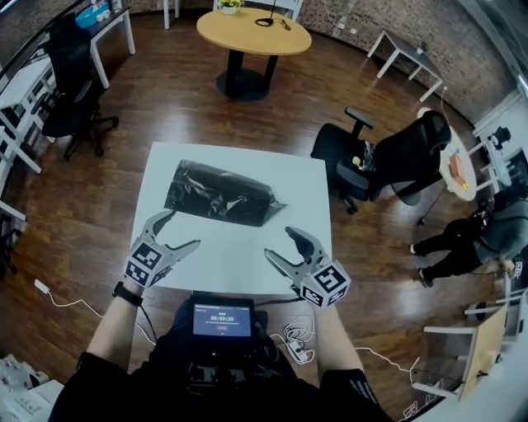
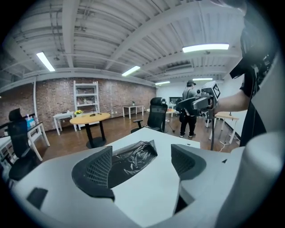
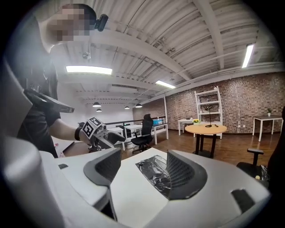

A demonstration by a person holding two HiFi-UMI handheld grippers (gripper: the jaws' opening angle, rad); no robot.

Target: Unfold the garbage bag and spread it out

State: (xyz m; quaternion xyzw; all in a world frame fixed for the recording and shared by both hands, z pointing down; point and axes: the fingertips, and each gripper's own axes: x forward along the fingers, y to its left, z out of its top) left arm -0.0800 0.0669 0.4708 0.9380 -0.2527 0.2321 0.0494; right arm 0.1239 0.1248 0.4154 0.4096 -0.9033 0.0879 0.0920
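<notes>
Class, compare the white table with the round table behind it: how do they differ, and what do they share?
Shape: the white table is square, the round table circular. Colour: the white table's top is white, the round table's light wood. Load: the white table carries a black garbage bag, the round table only small dark items. Both stand on the wooden floor.

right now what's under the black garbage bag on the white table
The garbage bag lies flat on the white table, whose bare top shows all round it. Nothing pokes out from beneath. The patch it covers is hidden, so something thin there can't be ruled out.
</notes>
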